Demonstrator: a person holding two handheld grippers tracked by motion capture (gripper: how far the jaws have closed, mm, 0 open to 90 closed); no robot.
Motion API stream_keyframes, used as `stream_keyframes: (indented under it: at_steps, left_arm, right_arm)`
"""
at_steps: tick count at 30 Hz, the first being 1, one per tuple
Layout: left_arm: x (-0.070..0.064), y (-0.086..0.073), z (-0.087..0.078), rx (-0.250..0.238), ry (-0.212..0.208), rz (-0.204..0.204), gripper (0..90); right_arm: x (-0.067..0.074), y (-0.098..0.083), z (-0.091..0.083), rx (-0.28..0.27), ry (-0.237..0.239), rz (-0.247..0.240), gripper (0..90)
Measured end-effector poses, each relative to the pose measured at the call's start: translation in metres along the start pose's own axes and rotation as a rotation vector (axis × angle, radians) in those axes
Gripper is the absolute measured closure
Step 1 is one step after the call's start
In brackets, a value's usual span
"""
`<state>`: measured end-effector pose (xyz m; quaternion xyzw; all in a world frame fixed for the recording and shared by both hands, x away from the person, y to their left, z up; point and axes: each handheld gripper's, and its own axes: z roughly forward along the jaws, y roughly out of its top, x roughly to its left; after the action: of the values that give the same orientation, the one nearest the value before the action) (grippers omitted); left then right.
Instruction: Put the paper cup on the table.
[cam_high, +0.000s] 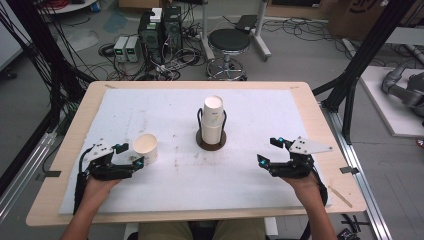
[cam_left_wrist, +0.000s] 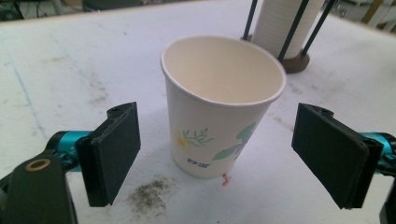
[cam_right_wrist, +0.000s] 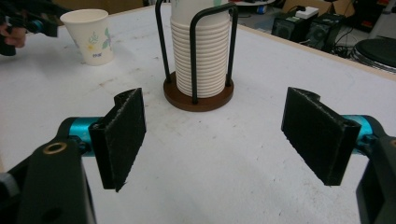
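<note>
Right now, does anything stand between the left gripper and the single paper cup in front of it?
Nothing visible does. The left gripper is open, and the paper cup stands upright on the white table cover just beyond the pads, which do not touch it. The cup holder stands farther off.

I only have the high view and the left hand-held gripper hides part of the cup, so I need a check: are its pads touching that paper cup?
Observer: No. In the left gripper view both pads stand apart from the paper cup; the left hand-held gripper is open.
Operator: Is the cup upright, anything inside?
Observer: Upright and empty; a leaf print shows on its side.
Operator: What is the right one aimed at?
Observer: The right hand-held gripper is open, facing the stack of cups in the black wire holder.
</note>
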<state>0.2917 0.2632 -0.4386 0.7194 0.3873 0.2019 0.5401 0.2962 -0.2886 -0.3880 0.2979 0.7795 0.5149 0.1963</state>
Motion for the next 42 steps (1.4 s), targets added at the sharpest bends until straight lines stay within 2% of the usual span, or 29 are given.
stream_keyframes:
  at_steps: [4,7,11,13,18,28,42]
  left_arm:
    - [-0.001,0.003,-0.016,-0.108,-0.014,-0.018,15.5]
    - [-0.006,0.011,-0.025,-0.205,-0.024,-0.005,15.5]
    - [-0.008,0.014,-0.025,-0.225,-0.024,0.008,15.5]
    - [-0.008,0.014,-0.025,-0.224,-0.02,0.01,15.5]
    - [-0.005,0.014,-0.025,-0.223,0.0,0.011,15.6]
    - [-0.006,0.014,-0.028,-0.228,0.01,0.03,15.8]
    - [-0.008,0.012,-0.028,-0.222,-0.001,0.045,16.3]
  right_arm:
    - [-0.001,-0.001,0.0,0.005,-0.012,-0.004,22.3]
    - [-0.002,-0.006,0.0,0.033,-0.036,0.011,22.2]
    - [-0.003,-0.01,0.001,0.044,-0.056,0.02,21.9]
    - [-0.003,-0.013,0.002,0.059,-0.076,0.019,20.7]
    - [-0.003,-0.014,0.0,0.054,-0.089,0.029,20.4]
    - [-0.004,-0.017,-0.01,0.046,-0.106,0.039,20.4]
    - [0.001,-0.013,-0.011,0.037,-0.104,0.037,20.4]
